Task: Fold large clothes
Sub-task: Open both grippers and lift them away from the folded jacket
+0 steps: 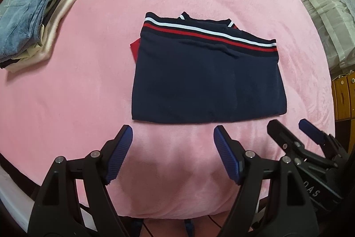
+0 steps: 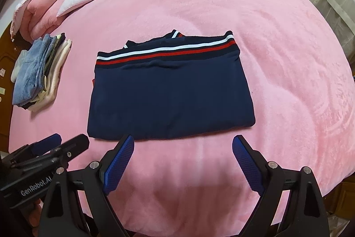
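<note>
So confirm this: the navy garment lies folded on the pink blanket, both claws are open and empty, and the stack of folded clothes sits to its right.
Wrong side. In both wrist views the stack of folded clothes sits left of the navy garment. The rest holds.

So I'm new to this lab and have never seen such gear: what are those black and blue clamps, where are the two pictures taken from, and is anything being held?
They are two-finger tools that a person carries, one per hand, each with a fisheye camera looking along its fingers. One picture is from the left hand-held gripper, the other from the right hand-held gripper. Both stand open and hold nothing. On the pink blanket lies a folded navy sweater with red and white stripes. To its left sits a stack of folded clothes.
</note>
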A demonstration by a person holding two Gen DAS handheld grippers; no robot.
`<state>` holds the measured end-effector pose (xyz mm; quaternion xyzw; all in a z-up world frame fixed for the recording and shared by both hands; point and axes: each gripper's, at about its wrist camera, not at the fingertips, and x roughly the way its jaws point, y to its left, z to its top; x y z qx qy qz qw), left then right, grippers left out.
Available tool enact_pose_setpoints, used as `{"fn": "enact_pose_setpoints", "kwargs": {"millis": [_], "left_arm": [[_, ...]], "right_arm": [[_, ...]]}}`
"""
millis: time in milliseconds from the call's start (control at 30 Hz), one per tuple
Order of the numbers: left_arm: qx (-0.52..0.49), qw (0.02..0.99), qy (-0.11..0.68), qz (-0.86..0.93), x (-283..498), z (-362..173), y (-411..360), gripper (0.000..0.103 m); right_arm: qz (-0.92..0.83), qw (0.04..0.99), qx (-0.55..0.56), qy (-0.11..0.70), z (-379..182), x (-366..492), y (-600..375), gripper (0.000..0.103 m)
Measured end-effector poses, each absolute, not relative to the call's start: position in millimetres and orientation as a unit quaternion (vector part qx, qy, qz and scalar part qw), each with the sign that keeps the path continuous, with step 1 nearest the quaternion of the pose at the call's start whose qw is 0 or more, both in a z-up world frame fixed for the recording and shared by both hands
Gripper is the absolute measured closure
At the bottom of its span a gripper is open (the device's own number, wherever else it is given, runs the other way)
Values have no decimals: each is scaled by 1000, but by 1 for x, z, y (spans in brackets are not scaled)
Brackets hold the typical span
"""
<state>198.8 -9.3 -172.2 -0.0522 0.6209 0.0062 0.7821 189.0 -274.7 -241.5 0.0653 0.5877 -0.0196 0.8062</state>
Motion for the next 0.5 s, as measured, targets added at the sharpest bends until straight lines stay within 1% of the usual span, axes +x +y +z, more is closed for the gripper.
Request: {"fn": "enact_pose_setpoints", "kwargs": {"millis": [133, 267, 500], "left_arm": [[-42, 783, 621, 10, 200, -173, -11, 28], [-35, 786, 617, 16, 201, -173, -11, 22], [-25, 788, 615, 22, 205, -173, -12, 21]], "right_arm": [[-20, 806, 60, 588, -241, 192, -273, 11], [-22, 806, 60, 588, -239, 193, -274, 11], [-26, 805, 54, 590, -239, 197, -274, 11]]}}
